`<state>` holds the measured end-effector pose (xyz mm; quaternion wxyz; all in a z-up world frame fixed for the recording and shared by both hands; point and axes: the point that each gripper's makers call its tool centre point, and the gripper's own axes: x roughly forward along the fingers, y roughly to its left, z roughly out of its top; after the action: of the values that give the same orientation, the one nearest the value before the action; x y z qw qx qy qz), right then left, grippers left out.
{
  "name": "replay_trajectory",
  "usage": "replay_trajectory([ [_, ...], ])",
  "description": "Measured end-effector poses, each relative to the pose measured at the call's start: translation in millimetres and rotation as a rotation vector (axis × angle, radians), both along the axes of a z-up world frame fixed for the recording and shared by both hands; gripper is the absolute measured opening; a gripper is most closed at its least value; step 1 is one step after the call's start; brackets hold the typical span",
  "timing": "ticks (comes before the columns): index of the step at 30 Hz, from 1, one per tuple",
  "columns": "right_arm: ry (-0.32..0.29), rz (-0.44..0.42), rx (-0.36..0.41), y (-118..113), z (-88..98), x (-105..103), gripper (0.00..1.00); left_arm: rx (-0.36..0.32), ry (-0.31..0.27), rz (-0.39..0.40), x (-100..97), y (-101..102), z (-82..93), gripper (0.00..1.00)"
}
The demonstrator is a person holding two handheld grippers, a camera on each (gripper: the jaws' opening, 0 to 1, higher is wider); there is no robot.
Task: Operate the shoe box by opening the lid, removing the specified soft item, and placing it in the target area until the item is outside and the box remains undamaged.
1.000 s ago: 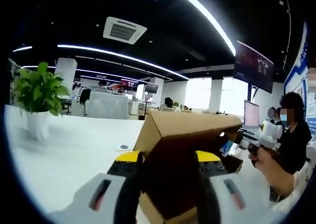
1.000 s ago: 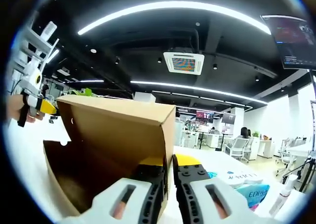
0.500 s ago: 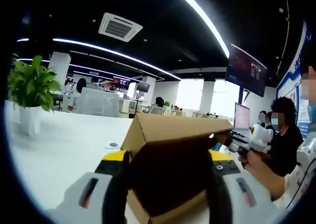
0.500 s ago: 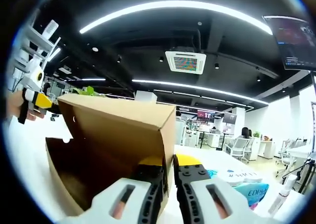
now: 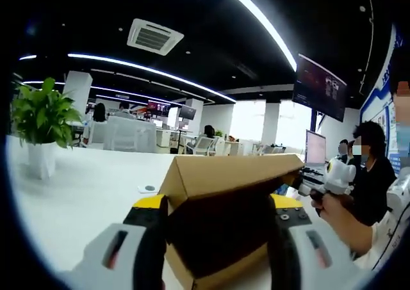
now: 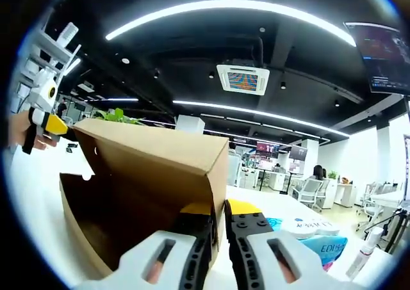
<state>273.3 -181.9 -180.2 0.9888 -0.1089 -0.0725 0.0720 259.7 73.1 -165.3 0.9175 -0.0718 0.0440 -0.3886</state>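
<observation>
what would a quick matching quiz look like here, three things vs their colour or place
Things:
1. box
2. plant
3. screen

Colour or place:
A. green leaves in a white pot on the table
B. dark, hung up by the ceiling
C. brown cardboard, lid part open

Pairs: 1-C, 2-A, 3-B

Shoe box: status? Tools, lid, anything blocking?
Left tool jaws wide, straddling the shoe box. Right tool pinched on its cardboard wall. Lid tilted partly open. Soft item not visible; tissue packs beside box.
</observation>
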Motion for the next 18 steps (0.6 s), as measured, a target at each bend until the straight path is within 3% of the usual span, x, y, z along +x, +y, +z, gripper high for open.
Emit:
replay_trajectory([
  [4,0.005,0.004,-0.006,0.1,-1.2,-1.0,0.04,-0.031,0.012,0.017,2.5,3.0,2.0,0.64],
  [6,0.006,0.006,-0.004,-1.1,-1.8,-0.8,0.04,-0.035,-0.029,0.086,9.3,14.6,7.6,0.62],
  [10,0.005,0.004,-0.004,-1.1,-2.1,-1.0,0.04,-0.013,0.008,0.031,2.2,7.6,-1.1,0.63],
  [18,0.011,0.008,-0.002,2.5,-4.5,-2.5,0.04,-0.002,0.020,0.040,5.3,7.4,-7.8,0.58],
])
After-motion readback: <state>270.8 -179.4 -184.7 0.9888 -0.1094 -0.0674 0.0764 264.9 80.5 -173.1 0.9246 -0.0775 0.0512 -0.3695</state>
